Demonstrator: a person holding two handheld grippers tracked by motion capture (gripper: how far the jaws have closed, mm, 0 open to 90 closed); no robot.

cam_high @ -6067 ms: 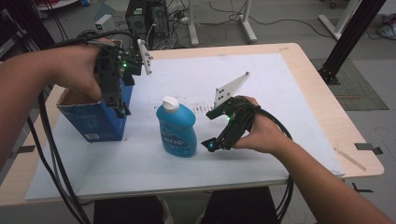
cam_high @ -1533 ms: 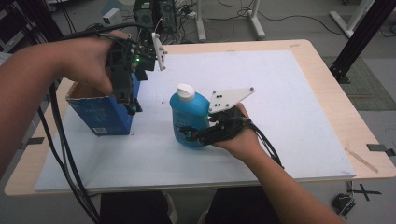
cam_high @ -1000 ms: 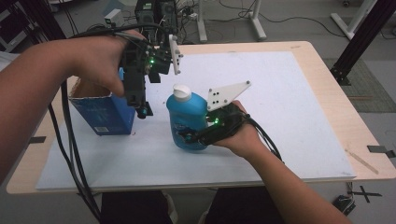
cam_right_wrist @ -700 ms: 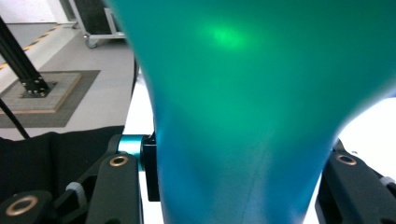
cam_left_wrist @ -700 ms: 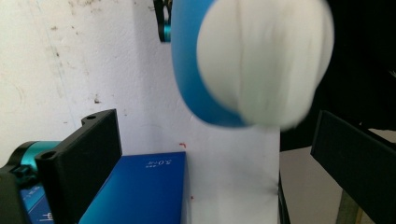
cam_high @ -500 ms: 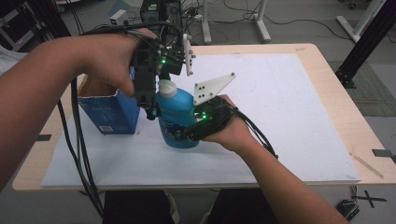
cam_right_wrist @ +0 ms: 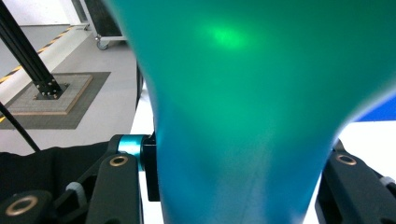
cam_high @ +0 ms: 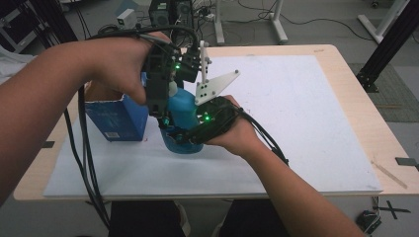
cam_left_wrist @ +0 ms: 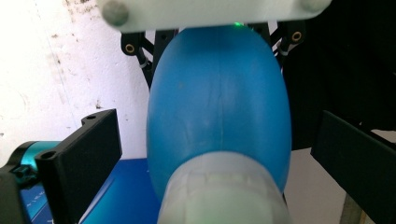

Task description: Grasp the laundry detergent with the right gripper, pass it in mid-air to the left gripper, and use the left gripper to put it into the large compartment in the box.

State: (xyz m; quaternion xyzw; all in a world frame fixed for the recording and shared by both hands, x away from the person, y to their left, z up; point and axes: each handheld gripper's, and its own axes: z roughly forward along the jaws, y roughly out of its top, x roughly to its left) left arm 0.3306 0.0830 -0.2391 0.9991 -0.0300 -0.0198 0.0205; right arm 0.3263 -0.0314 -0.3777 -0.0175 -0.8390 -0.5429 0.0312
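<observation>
One bottle [cam_high: 182, 111]; one box [cam_high: 116, 118]; two tongs

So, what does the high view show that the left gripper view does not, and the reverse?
High view alone: the whole table, both forearms, the right gripper shut on the lower body of the blue bottle, and the blue box standing open-topped beside it.

Left gripper view alone: the bottle's white cap close up, with the left gripper's two black fingers standing apart on either side of it, open and not touching.

Both share: the blue bottle, the blue box and the white sheet on the table.
</observation>
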